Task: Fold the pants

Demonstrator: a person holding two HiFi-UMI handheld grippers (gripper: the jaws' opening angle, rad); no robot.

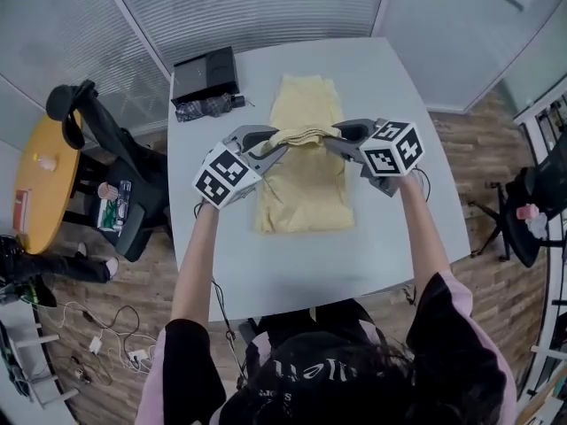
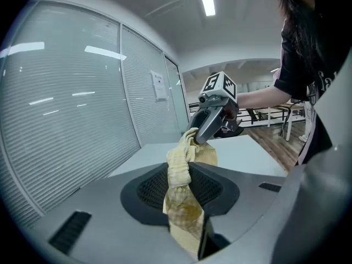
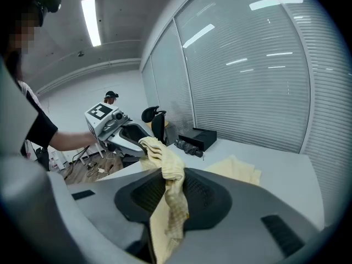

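At centre frame in the head view, pale yellow pants point(image 1: 306, 193) lie lengthwise on a white table point(image 1: 399, 237), one end toward the top of the frame and the other toward the bottom. A bunched edge of the cloth is raised off the tabletop about midway along, strung between the two grippers.

Left gripper point(image 1: 280, 143): comes in from the left of the frame and meets the left end of the raised edge. In its own view the jaws are pinched on a gathered fold of the pants point(image 2: 179, 175); cloth stands up above the dark pads and hangs down below them.

Right gripper point(image 1: 336, 136): comes in from the right, at the same height in the frame, on the other end of the raised edge. In its own view the jaws are clamped on a twisted wad of the pants point(image 3: 168, 197), and more of the yellow cloth lies flat on the table beyond.

The two sets of jaws point at each other, close together, with the fabric ridge between.

Upper left of the table: a black box point(image 1: 205, 74), and just below it a folded umbrella point(image 1: 209, 106). Both sit apart from the pants. Off the table at far left: a round yellow table point(image 1: 40, 184) and a dark office chair point(image 1: 111, 140).
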